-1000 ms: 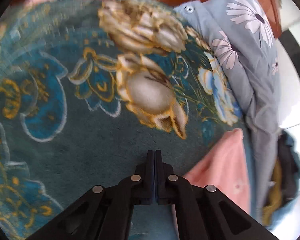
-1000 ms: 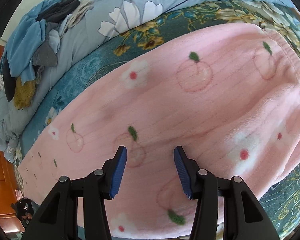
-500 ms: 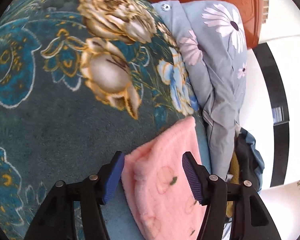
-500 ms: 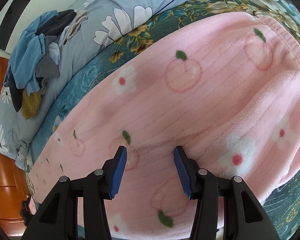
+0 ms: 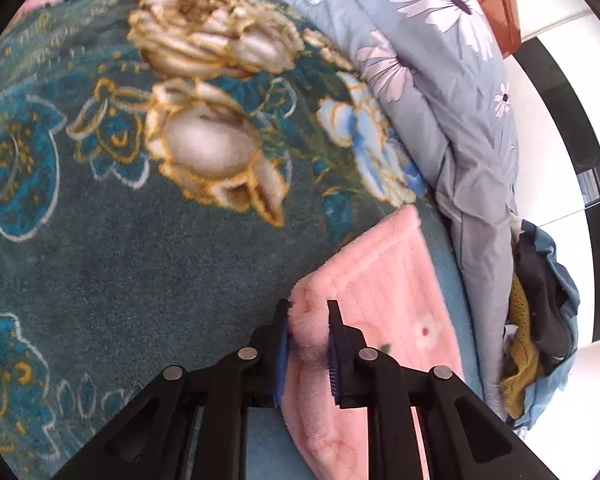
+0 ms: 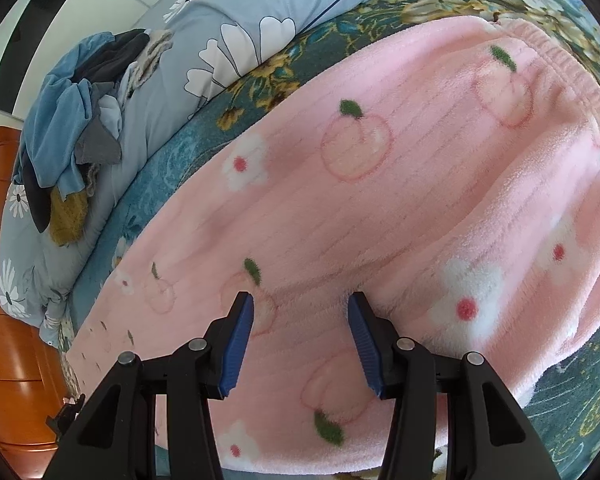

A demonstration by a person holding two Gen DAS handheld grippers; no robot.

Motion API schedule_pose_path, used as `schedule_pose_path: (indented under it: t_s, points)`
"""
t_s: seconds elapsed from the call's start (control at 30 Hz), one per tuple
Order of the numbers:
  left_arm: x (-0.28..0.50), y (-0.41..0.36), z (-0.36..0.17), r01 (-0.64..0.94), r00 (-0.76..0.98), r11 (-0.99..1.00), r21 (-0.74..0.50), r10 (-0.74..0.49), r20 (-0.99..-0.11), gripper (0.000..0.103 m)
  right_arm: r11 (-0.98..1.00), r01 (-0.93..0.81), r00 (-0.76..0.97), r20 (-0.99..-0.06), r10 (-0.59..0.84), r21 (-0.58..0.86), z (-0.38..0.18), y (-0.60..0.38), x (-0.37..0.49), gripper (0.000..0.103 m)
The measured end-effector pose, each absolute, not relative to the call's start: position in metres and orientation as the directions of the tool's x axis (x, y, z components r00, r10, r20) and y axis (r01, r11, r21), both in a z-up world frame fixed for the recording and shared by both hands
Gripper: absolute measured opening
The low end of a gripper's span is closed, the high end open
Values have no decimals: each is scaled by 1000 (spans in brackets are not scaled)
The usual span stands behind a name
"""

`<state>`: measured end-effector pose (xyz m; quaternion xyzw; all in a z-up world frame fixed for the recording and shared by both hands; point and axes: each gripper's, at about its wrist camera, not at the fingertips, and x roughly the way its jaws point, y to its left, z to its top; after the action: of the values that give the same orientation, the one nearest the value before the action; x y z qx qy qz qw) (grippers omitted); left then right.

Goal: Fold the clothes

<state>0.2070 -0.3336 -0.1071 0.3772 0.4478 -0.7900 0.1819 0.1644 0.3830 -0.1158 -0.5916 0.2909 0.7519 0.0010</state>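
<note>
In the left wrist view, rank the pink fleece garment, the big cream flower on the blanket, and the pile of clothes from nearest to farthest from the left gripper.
1. Pink fleece garment: its corner sits between the jaws of the left gripper.
2. Big cream flower: ahead, up and left on the teal blanket.
3. Pile of clothes: far right, beyond the grey floral duvet.

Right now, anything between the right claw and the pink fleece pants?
Nothing visible. The open right claw hovers directly over the pink fleece peach-print pants; the left claw already pinches their cuff edge.
</note>
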Motion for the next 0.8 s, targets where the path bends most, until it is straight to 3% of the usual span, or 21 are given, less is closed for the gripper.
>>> schedule_pose_path:
  t_s: [0.37,0.5,0.63,0.8]
  points:
    - [174,-238,26,345,-750,-796,-497,85,-656,16,-790,-128,-280,-786,-551,599,-107,295,176,51]
    - [158,-149,66,114,-750,-886,-450,221,-624,16,-738,-168,-303,-747,-592,654,-109,306,185,51]
    - [143,-46,72,-97,-689,-909,-406,355,-631,16,-715,-220,-351,-738,-577,664,-107,340,196,51]
    - [138,71,25,-234,-508,-881,-411,471,-721,16,-669,-277,-394,-717,-575,690,-111,378,211,51]
